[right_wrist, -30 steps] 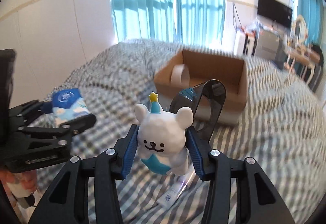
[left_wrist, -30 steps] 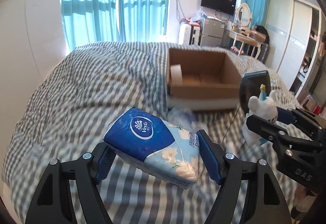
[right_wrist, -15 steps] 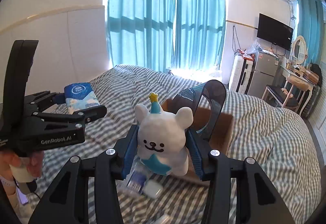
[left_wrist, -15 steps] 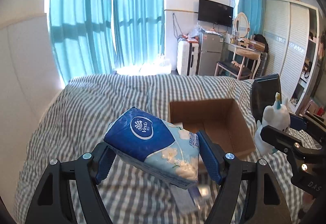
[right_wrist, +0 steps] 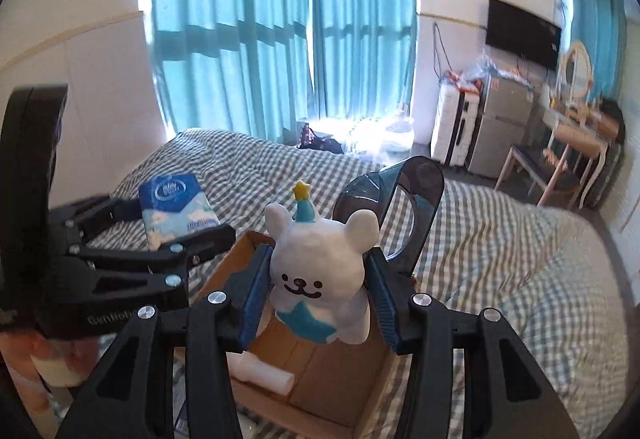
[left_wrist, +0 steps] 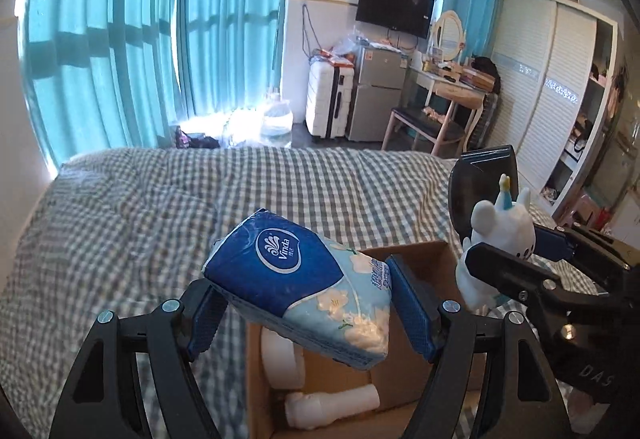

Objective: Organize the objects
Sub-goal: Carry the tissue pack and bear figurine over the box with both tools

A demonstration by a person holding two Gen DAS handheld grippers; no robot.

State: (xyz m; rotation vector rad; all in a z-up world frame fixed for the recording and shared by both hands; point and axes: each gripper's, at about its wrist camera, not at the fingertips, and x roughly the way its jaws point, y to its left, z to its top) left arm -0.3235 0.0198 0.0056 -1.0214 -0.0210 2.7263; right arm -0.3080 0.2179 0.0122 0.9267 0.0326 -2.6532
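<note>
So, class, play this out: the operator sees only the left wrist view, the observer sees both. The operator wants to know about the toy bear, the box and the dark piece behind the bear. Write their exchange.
Operator: My left gripper holds the tissue pack. I see the bear only from the side. Is the right gripper squarely on it?
Observer: Yes. Both blue pads press its flanks, and its face is toward the camera.
Operator: Is it over the cardboard box?
Observer: Yes. The box's open inside shows directly beneath it.
Operator: And the dark piece behind it?
Observer: It is a smoky, see-through loop with an open middle.
</note>
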